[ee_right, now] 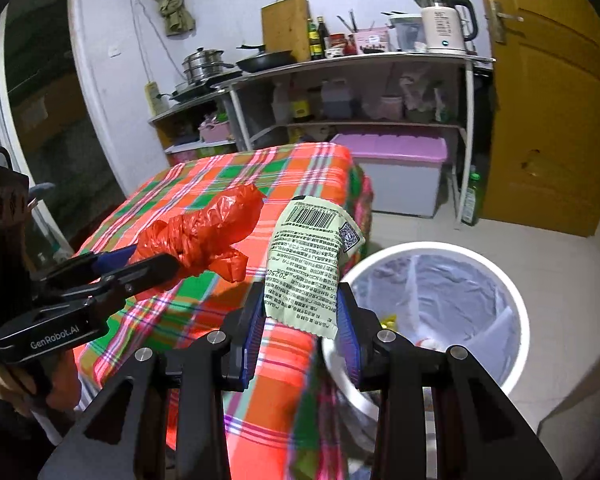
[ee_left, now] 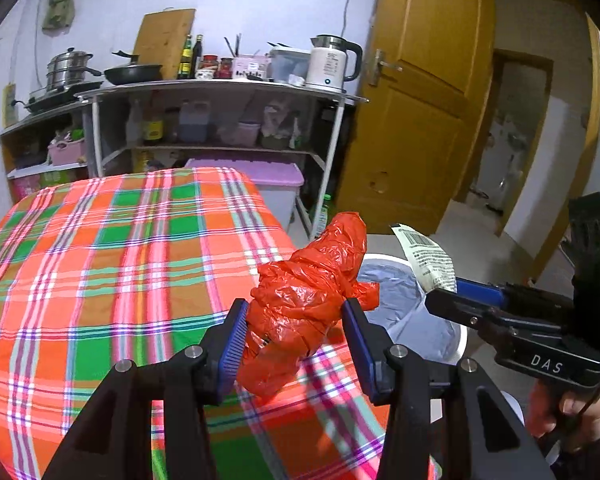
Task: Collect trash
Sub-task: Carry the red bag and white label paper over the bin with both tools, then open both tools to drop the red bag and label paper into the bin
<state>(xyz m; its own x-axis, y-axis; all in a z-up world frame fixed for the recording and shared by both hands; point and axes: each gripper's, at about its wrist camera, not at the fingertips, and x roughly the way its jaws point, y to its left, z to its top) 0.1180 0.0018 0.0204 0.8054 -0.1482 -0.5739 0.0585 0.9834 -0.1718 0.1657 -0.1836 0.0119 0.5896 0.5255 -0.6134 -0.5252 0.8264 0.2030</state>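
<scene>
Both pieces of trash lifted, neither yet in the bin.

The left gripper (ee_left: 296, 330) is clamped on a knotted red plastic bag (ee_left: 312, 280), held above the table's (ee_left: 100, 260) near corner. The right gripper (ee_right: 302, 328) pinches 1 pale green wrapper (ee_right: 312, 264) upright between its pads. The white lined bin (ee_right: 516, 320) stands on the floor at 3 o'clock of the table, with some scraps visible inside. Judged remaining: carry both over the rim and release; the checked tabletop shows nothing else.

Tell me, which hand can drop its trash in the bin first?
Probably the right gripper: its printed wrapper hangs beside the white bin. The left gripper holds its red bag over the checked tablecloth.
</scene>
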